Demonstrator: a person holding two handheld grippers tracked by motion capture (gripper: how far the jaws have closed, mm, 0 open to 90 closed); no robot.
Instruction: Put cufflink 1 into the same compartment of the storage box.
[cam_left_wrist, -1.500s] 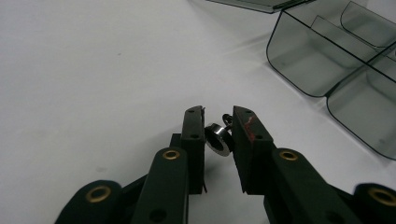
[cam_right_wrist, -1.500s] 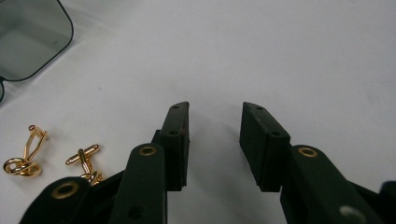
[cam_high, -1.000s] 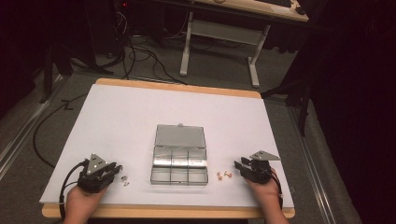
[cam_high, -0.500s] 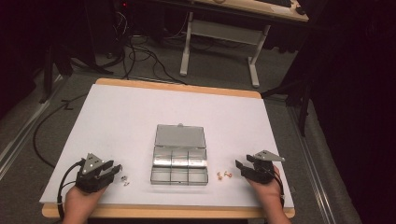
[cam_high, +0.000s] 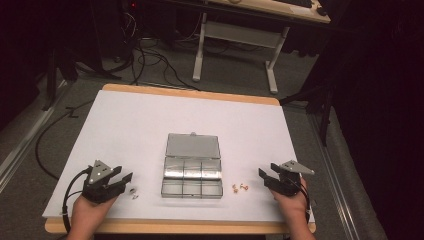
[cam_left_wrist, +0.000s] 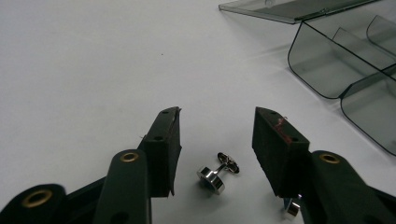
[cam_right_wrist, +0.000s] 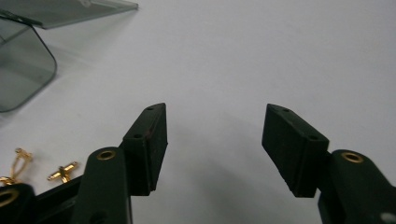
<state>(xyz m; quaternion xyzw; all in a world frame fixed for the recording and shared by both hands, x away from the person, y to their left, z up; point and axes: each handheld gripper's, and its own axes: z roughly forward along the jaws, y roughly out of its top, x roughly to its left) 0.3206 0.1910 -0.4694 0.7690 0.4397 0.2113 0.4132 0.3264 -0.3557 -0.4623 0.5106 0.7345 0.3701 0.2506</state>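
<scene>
Both tools have just been opening. The left tool (cam_high: 125, 180) now stands about half open, with a silver cufflink (cam_left_wrist: 217, 172) lying on the counter between its jaws. The pads do not touch it. A second silver cufflink (cam_left_wrist: 292, 210) peeks out under the jaw at 5 o'clock in the left gripper view. I think this tool is getting ready to pinch the first cufflink, so the pick-up has not been done.

The right tool (cam_high: 265, 176) is wide open and holds nothing. Only bare counter lies between its jaws. Two gold cufflinks (cam_right_wrist: 63, 171) lie at 9 o'clock from it in the right gripper view, just beside its jaw. In the high view they sit between this tool and the box (cam_high: 192, 172).

The box is clear grey plastic with small cups inside, and its lid is flipped open toward 12 o'clock. It sits in the middle, between the two tools. The cufflinks probably go into it.

The counter (cam_high: 150, 120) is white with a wood edge. The room around it is dark. A grey floor with black cables (cam_high: 145, 55) and a desk frame (cam_high: 235, 45) lie at 12 o'clock.
</scene>
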